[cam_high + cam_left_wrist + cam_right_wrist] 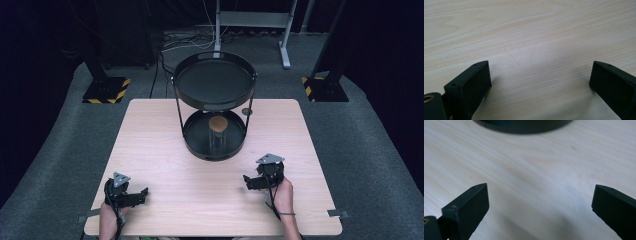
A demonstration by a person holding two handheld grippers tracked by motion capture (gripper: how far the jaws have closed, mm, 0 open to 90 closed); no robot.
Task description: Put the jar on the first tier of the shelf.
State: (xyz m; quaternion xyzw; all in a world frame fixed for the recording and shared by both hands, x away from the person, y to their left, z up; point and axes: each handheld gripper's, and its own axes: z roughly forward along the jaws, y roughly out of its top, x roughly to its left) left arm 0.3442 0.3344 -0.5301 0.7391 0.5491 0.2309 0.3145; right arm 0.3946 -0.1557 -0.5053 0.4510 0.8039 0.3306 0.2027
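Observation:
A black two-tier round tray stand sits at the middle of the wooden table. Its upper tray holds nothing. On the lower tray stands a clear glass jar with a cork lid. My left gripper rests near the table's front left, open, with bare wood between its jaws. My right gripper rests at the front right, open over bare wood. The stand's base rim lies just ahead of it.
A small dark disc lies on the table to the right of the stand. Beyond the table stand a metal frame, cables on grey carpet and two black posts with yellow-striped feet.

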